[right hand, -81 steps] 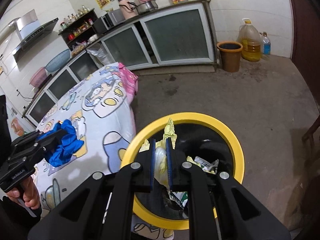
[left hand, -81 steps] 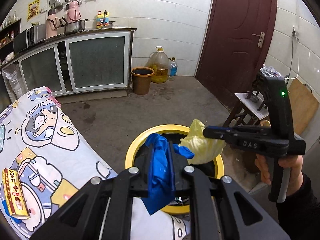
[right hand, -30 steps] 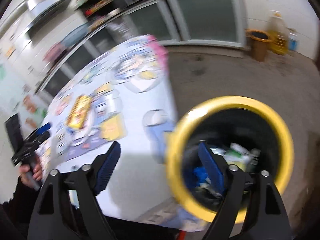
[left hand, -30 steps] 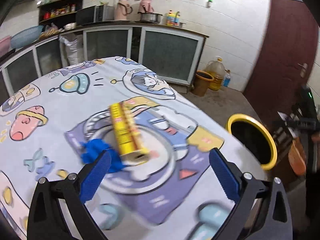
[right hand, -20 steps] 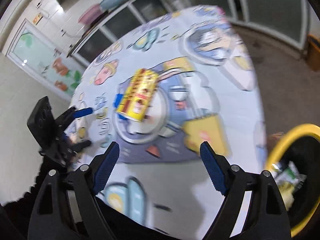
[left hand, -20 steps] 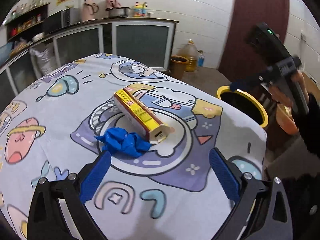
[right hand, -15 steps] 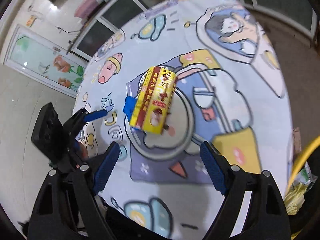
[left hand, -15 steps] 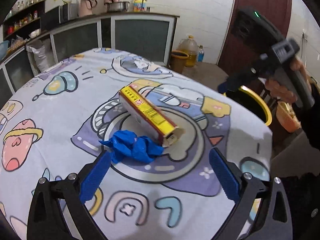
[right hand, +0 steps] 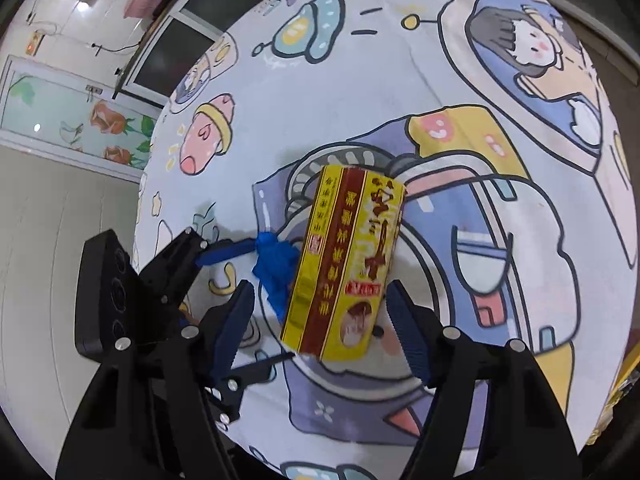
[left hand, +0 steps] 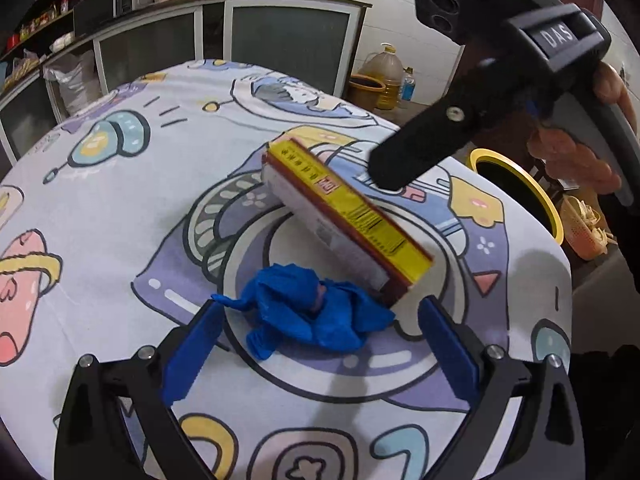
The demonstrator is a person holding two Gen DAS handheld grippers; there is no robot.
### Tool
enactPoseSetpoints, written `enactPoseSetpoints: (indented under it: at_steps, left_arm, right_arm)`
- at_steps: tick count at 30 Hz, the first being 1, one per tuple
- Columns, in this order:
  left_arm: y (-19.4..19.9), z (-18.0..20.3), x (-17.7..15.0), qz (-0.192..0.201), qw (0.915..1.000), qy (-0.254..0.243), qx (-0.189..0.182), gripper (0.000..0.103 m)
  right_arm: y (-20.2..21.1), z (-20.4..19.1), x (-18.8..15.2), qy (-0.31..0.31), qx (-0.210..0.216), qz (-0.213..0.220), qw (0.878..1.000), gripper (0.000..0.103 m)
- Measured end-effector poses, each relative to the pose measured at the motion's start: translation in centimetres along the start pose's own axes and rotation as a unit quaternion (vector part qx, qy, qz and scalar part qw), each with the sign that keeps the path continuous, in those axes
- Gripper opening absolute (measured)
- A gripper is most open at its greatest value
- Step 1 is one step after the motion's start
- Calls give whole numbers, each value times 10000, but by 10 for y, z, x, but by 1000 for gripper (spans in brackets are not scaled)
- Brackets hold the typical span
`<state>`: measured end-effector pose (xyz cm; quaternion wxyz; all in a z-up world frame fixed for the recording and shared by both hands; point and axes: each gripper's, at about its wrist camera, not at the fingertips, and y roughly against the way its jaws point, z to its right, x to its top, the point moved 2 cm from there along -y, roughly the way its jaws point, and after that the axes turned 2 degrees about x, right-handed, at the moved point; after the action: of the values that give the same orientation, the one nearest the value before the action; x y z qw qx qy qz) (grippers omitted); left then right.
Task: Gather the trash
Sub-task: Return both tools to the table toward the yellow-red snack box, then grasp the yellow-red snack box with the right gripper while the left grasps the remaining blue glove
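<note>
1. A long yellow and red cardboard box [right hand: 344, 264] lies on the table's cartoon-printed cloth [left hand: 120, 184], with a crumpled blue plastic glove [left hand: 312, 312] touching its near end.
2. The left gripper [left hand: 316, 344] hangs with jaws wide apart, bracketing the glove without contact.
3. The right gripper [right hand: 320, 320] straddles the box; its jaws have just been narrowing, pads not yet pressing.
4. The box looks light and stiff (best pinched across its narrow sides); the glove seems soft and limp, so grab its bunched middle.

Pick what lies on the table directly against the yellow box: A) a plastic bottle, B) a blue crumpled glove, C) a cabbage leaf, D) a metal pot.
B: the blue crumpled glove lies bunched on the tablecloth, touching the near end of the yellow box.
</note>
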<state>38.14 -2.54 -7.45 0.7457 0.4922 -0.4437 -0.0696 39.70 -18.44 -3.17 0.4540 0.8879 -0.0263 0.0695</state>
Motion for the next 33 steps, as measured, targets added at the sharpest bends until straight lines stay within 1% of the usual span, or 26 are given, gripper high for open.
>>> enactPoseSetpoints:
  at_steps: [2, 4, 6, 8, 11, 12, 13, 14, 16, 17, 18, 20, 22, 26, 33]
  left_arm:
    - [-3, -2, 0, -15, 10000, 29, -88, 94]
    - [-8, -5, 1, -81, 9999, 43, -82, 90]
    - [-12, -8, 2, -143, 9998, 74, -77, 90]
    - [-17, -10, 4, -187, 9997, 86, -107, 89]
    - [-22, -10, 5, -223, 9997, 34, -62, 84]
    - [-23, -9, 5, -230, 9997, 14, -49, 81]
    - [-24, -8, 5, -224, 9997, -16, -41, 74]
    - [-25, -6, 5, -225, 9997, -52, -50, 70]
    - [-25, -4, 5, -243, 9996, -73, -106, 51]
    - [-25, -2, 5, -262, 9995, -79, -170, 48]
    - [-24, 1, 5, -269, 9994, -93, -197, 41]
    - [-22, 6, 7, -273, 9993, -169, -188, 35]
    - [-20, 10, 9, -260, 9992, -207, -201, 26]
    - [-8, 17, 12, -158, 9995, -212, -176, 22]
    - [24, 39, 15, -7, 9993, -356, -132, 22]
  right_arm:
    - [-6, 1, 4, -45, -47, -27, 10000, 64]
    - [-12, 1, 8, -38, -96, -81, 9999, 62]
    - [-18, 3, 12, -46, -169, -105, 9998, 62]
    - [-24, 5, 14, -58, -219, -146, 9996, 59]
    - [-31, 9, 17, -89, -241, -174, 9995, 57]
    - [-32, 10, 18, -93, -244, -185, 9995, 56]
    - [-33, 12, 18, -96, -245, -195, 9995, 53]
    - [-33, 13, 18, -105, -238, -185, 9995, 51]
    - [-30, 14, 20, -101, -262, -111, 9995, 42]
    - [-28, 14, 20, -83, -254, -101, 9996, 40]
    - [-26, 13, 20, -62, -238, -81, 9997, 39]
    - [-22, 10, 19, 17, -273, -8, 9996, 37]
    - [-17, 7, 18, 71, -258, 76, 9996, 36]
    - [-6, 6, 14, 33, -107, 151, 9998, 35]
    - [21, -11, -4, 214, 137, 294, 9992, 35]
